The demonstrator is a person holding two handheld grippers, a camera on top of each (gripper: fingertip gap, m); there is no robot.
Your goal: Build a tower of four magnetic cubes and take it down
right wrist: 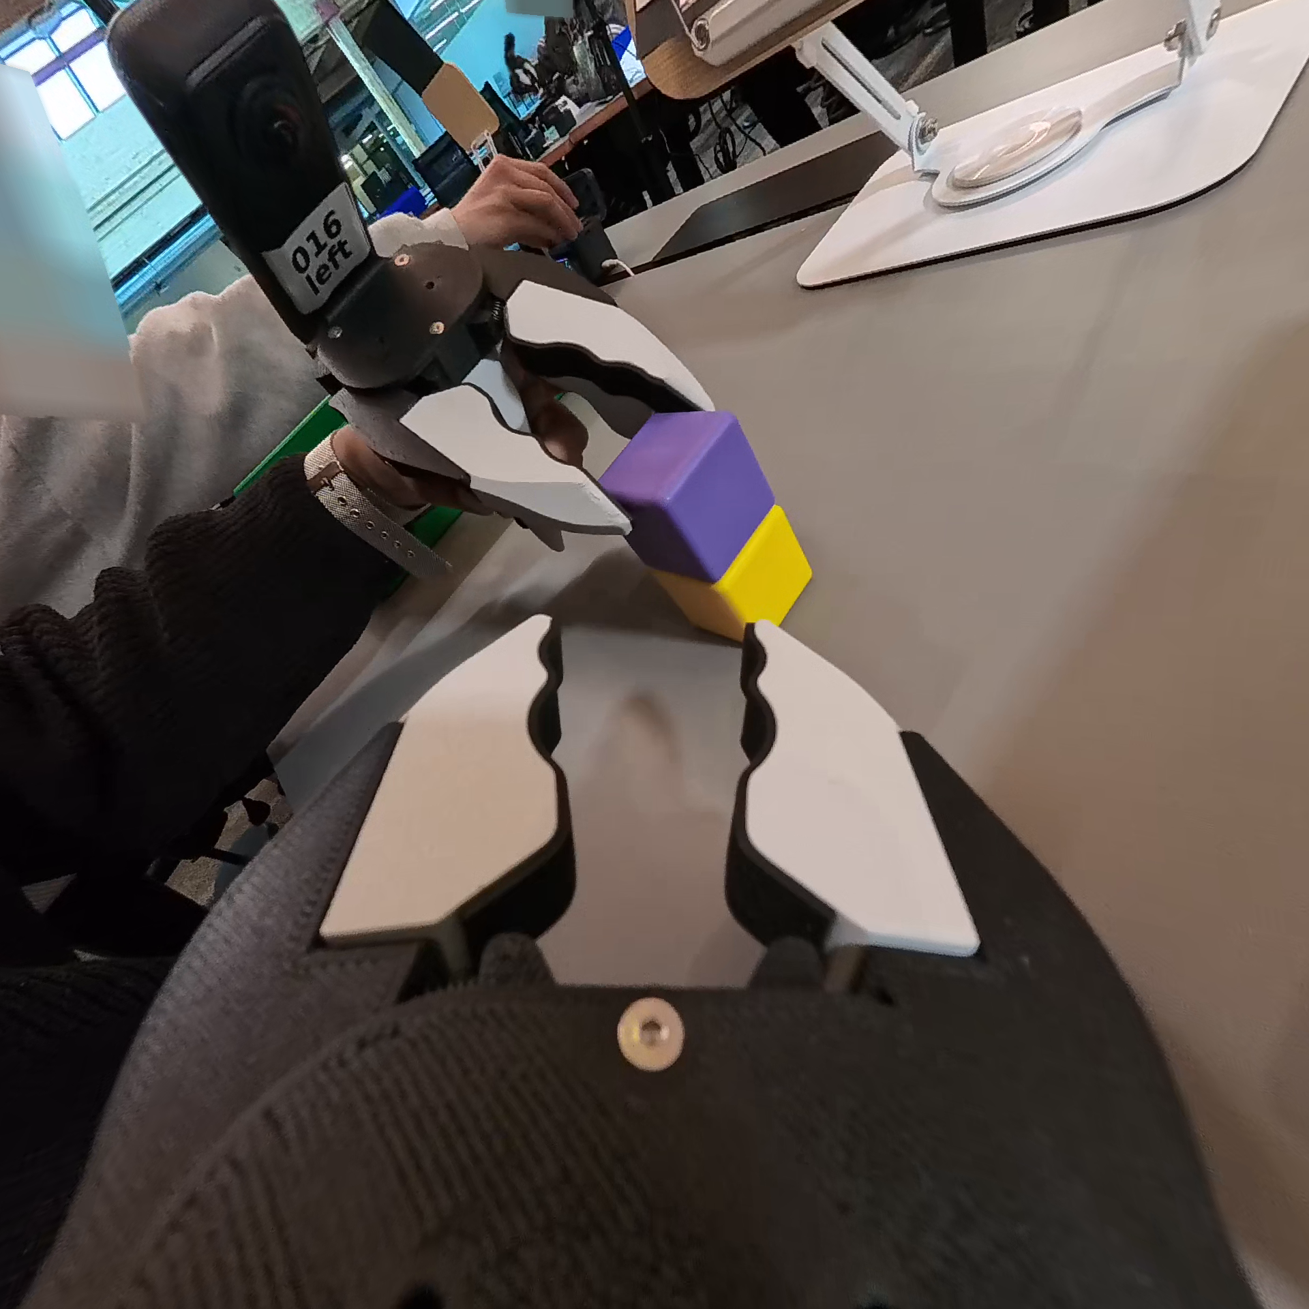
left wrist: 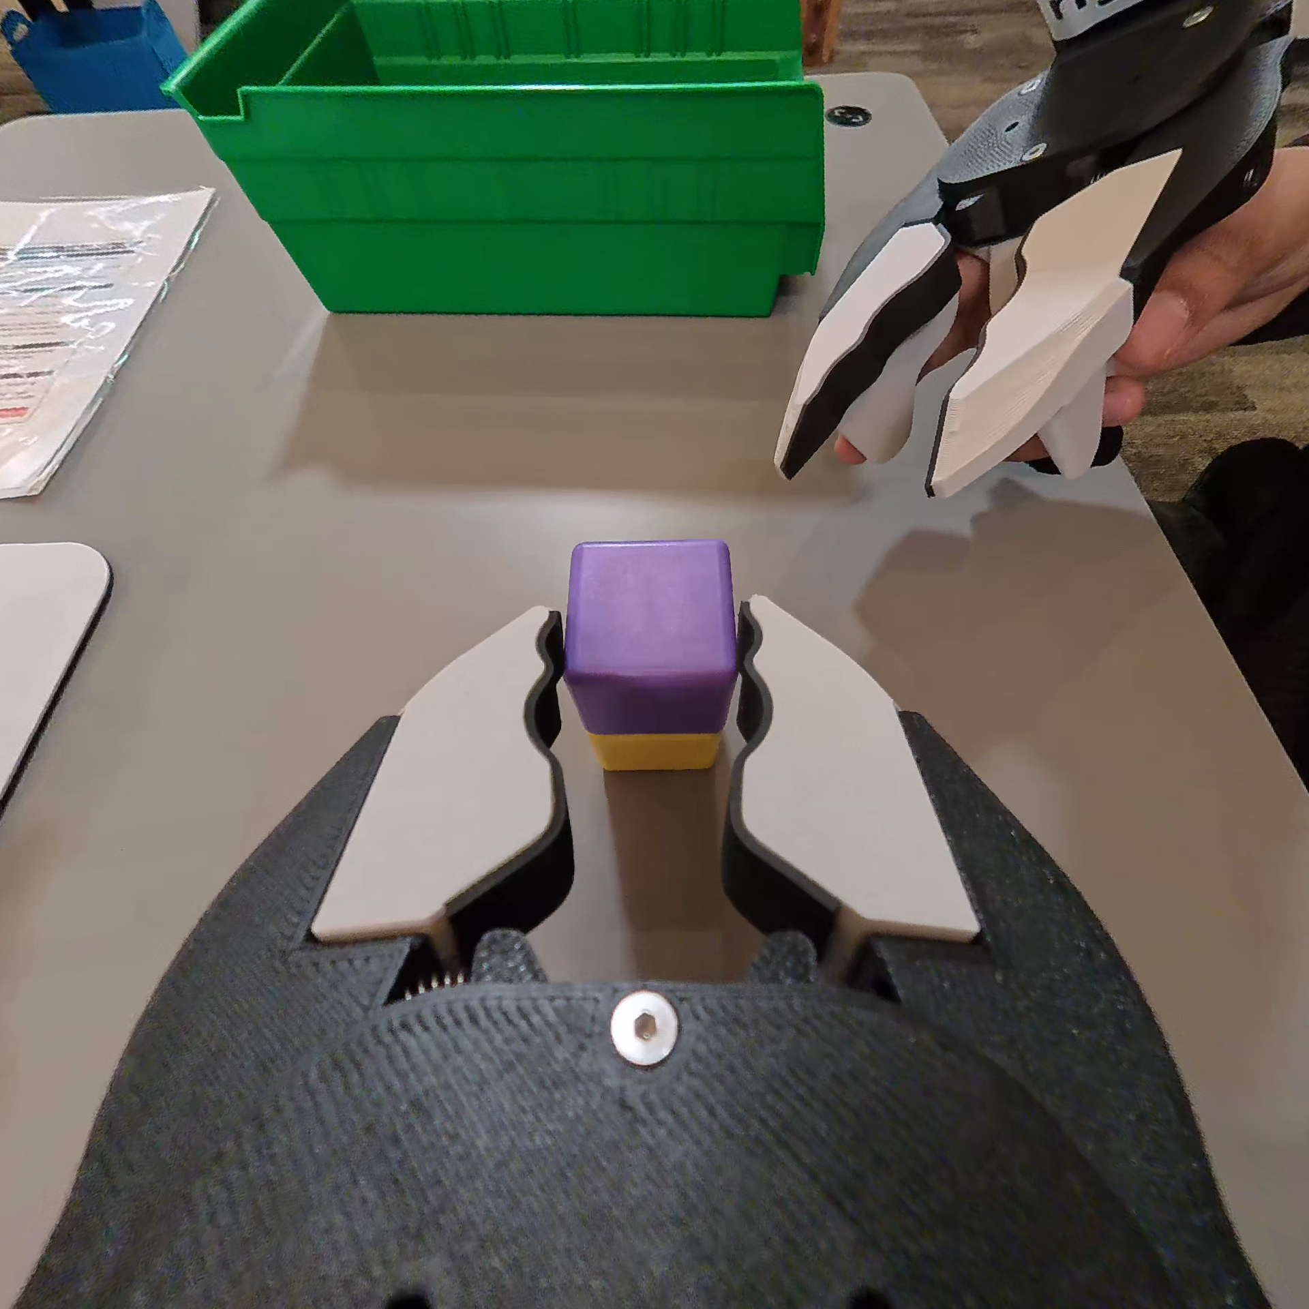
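Note:
A purple cube [left wrist: 648, 623] stands on a yellow cube [left wrist: 655, 752] on the grey table [left wrist: 354, 567]. My left gripper [left wrist: 648, 616] is open, with one finger close against each side of the purple cube. It is level with that cube and above the yellow one. In the right wrist view the same stack shows, purple cube [right wrist: 690, 489] on yellow cube [right wrist: 761, 577], with the left gripper [right wrist: 662, 467] around the top cube. My right gripper [right wrist: 649, 627] is open and empty, just short of the stack, and it also shows in the left wrist view [left wrist: 860, 478], hovering to the right.
A green plastic bin [left wrist: 538, 191] stands at the back of the table. A sheet in a clear sleeve [left wrist: 78, 312] lies at the left, with a white pad [left wrist: 42, 623] nearer. A white monitor-stand base [right wrist: 1062, 163] sits beyond the stack. The table edge runs along the right [left wrist: 1218, 637]. Left tips to right tips: about 7 cm. My left tips are roughly 7 cm from the yellow cube [left wrist: 655, 752].

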